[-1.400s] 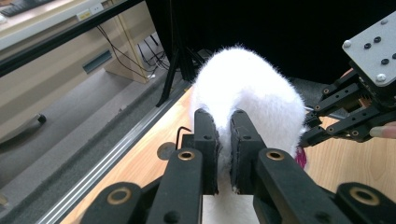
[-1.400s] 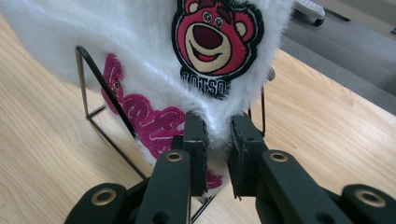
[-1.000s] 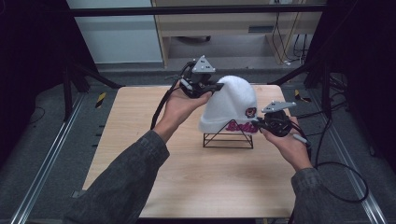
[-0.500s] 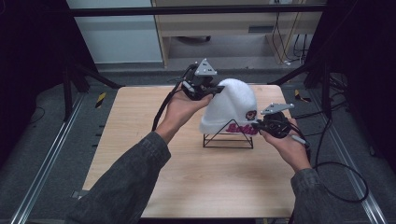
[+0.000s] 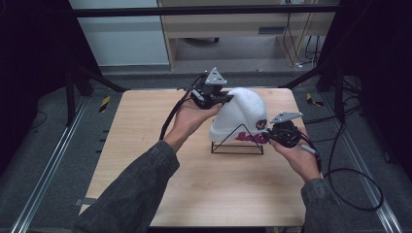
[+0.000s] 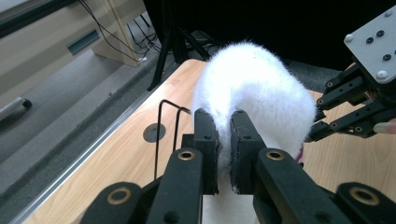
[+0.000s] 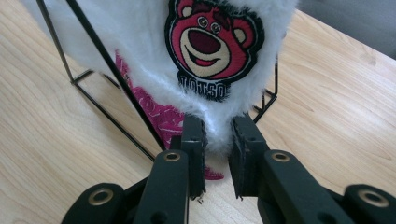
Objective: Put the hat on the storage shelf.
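A white fluffy hat (image 5: 240,111) sits over a black wire stand (image 5: 238,153) at the far middle of the wooden table (image 5: 194,189). My left gripper (image 5: 228,98) is shut on the hat's upper left side; in the left gripper view the fur (image 6: 261,84) is pinched between the jaws of that gripper (image 6: 223,135). My right gripper (image 5: 266,136) is at the hat's lower right brim. In the right gripper view this gripper (image 7: 217,135) is shut on the brim's white edge, just under a red bear patch (image 7: 215,42), with the stand's wire (image 7: 113,70) to the left.
The stand's wire loops (image 6: 157,135) rise beside a round hole (image 6: 153,132) in the tabletop near its edge. Black cables (image 5: 350,174) trail off the table's right side. A dark frame and metal rails surround the table; a shelf unit stands behind.
The left gripper has sunk slightly with the hat's crown. The right gripper has shifted a little left and down along the brim. The stand's triangle shows more against the hat.
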The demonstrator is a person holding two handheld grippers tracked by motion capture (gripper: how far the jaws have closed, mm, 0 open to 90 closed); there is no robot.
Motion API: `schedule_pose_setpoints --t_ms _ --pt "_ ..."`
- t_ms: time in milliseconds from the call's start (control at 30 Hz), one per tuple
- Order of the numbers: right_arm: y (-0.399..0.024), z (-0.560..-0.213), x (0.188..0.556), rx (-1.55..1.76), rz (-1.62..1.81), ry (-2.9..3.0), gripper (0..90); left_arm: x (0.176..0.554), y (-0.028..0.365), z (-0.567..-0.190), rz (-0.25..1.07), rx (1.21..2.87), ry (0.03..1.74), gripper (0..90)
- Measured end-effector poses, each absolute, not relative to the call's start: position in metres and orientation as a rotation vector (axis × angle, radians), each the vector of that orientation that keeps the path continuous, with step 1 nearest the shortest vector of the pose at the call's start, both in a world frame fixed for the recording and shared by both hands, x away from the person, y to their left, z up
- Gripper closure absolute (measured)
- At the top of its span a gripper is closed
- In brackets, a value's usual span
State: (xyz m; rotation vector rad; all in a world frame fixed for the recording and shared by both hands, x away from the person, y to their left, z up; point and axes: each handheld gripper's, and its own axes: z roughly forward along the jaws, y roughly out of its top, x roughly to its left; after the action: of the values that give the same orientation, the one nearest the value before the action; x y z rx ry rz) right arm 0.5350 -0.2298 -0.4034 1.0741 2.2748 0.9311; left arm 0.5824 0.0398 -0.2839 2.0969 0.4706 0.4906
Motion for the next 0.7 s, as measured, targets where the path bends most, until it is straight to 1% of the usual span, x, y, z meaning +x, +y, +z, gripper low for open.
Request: schedule_pose_setpoints --t_ms 233,633,700 --pt "-0.230 -0.408 0.534 1.075 0.934 2.290 76.9 0.584 0.044 -0.291 0.508 2.118 0.477 83.5" --pt "-0.231 -0.415 0.535 1.094 0.898 2.306 75.3 0.580 0.044 -0.304 0.478 2.147 0.480 83.3" --pt "-0.231 -0.417 0.535 1.105 0.883 2.315 73.7 0.580 0.045 -0.308 0.472 2.156 0.478 83.2"
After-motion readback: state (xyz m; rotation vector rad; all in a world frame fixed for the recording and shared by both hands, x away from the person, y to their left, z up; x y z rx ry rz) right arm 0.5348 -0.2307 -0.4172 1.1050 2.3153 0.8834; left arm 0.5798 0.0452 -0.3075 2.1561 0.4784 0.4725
